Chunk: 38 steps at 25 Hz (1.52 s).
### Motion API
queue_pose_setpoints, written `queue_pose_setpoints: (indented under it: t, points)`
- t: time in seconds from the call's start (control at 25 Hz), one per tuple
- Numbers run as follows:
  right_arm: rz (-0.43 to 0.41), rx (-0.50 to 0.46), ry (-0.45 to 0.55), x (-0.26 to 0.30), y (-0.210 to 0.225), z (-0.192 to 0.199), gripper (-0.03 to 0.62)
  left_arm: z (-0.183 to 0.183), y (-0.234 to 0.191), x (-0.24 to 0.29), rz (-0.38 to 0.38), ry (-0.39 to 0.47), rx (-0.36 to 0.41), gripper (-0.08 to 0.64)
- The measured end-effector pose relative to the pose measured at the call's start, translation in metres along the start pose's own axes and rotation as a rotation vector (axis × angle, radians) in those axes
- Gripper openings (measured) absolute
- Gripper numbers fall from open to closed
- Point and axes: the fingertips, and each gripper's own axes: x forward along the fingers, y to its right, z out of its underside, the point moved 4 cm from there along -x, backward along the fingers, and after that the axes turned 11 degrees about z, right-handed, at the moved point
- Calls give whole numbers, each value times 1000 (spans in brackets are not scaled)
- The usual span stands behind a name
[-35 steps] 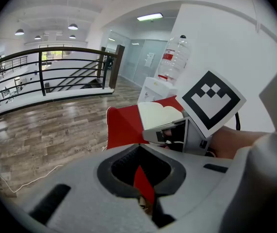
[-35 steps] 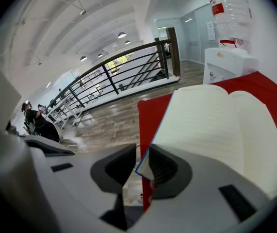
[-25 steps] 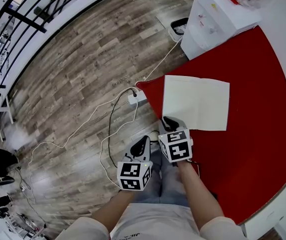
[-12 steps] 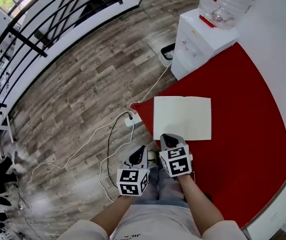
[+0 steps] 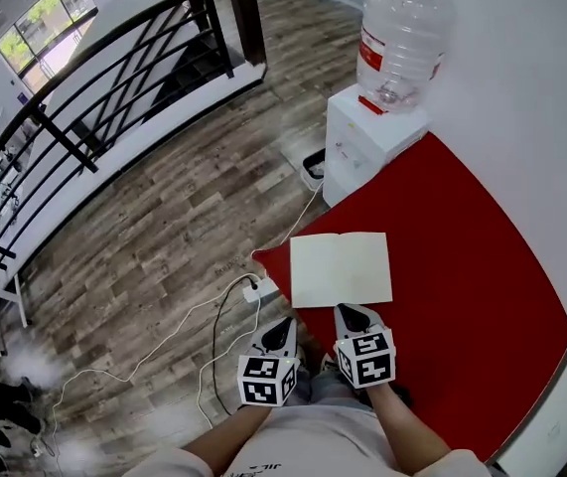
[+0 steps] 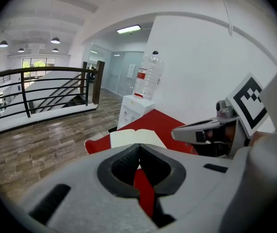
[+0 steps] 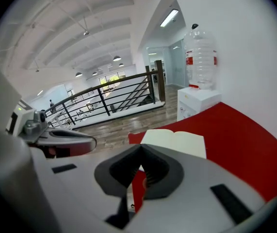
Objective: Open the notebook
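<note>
flat on the red table (image 5: 482,266), the notebook (image 5: 341,268) lies open, pages blank.

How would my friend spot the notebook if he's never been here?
Find the red table beside the white water dispenser. The notebook lies open near its corner. It's the only thing on the red top, showing blank cream pages.

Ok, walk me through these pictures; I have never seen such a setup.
No robot here: a person holds a two-jaw gripper in each hand, each with a marker cube. The head view looks down from a camera on the person's head; the other two come from cameras riding on the grippers. The left gripper and right gripper are both shut and empty. On the red table lies the notebook, already open, blank pages up. Beyond it stands a water dispenser.
</note>
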Motion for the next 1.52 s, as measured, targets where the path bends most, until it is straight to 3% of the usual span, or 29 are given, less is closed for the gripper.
queue_pose_setpoints:
  t: [0.12,0.56,1.52]
  points:
    - [17,17,32,-26,5,-2,6,-8,17,-4,26,18,-9,6]
    - [31,93,84,-67,9,19,6,-9,51,-9,56,8,69,6]
    - [39,72,113,-72,4,17,6,-13,52,-7,28,21,83,6]
